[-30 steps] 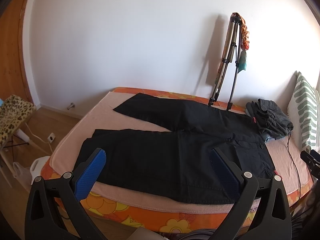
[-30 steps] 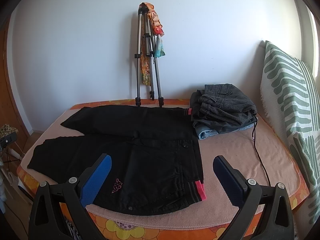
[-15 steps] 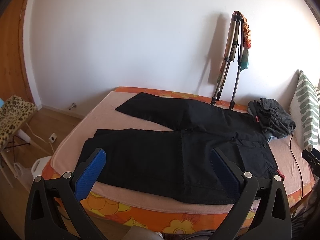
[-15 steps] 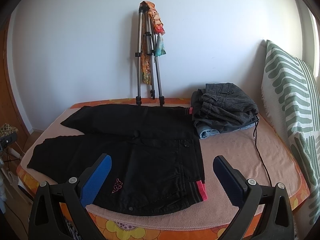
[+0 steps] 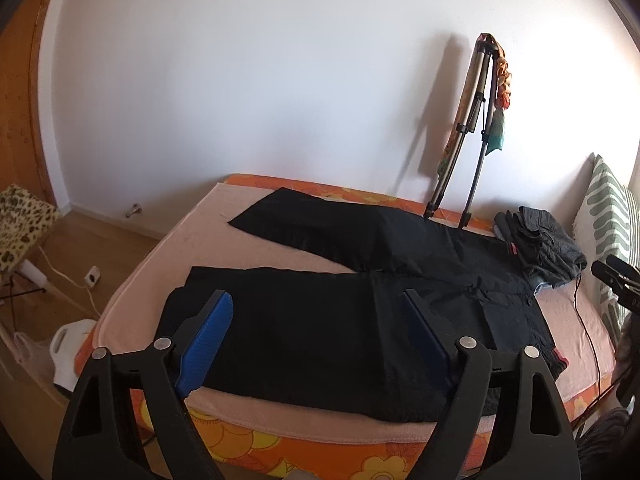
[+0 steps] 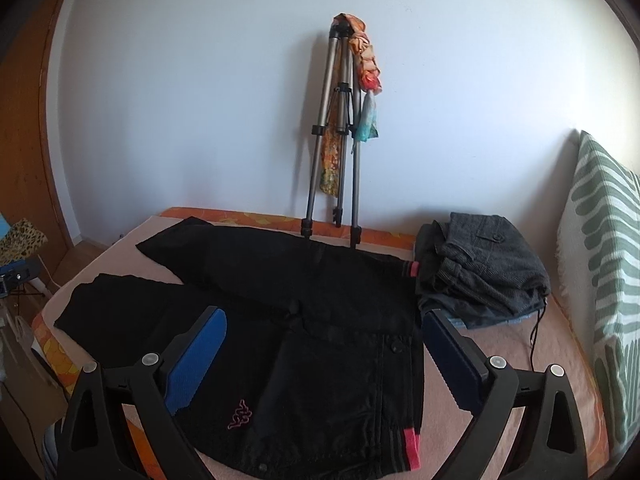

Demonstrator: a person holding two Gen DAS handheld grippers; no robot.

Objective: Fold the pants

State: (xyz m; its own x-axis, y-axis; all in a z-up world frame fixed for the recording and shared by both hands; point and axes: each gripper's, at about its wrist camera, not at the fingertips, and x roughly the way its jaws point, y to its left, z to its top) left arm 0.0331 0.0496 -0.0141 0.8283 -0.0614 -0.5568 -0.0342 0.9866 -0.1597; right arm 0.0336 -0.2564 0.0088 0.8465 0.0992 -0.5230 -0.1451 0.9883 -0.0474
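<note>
From the left wrist, the black pants (image 5: 360,300) lie flat on the bed (image 5: 168,248), legs splayed toward ten o'clock, ready for folding; the left gripper (image 5: 318,334) hovers, jaws wide. From the right wrist, the right gripper (image 6: 324,354) hangs wide-jawed over the waistband, empty.

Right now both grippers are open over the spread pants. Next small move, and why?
Probably lower the right gripper onto the near waistband corner of the black pants and close. The pants lie flat and unfolded on the bed, legs splayed apart, and both the right and the left gripper are open and hold nothing, so a grasp comes first.
</note>
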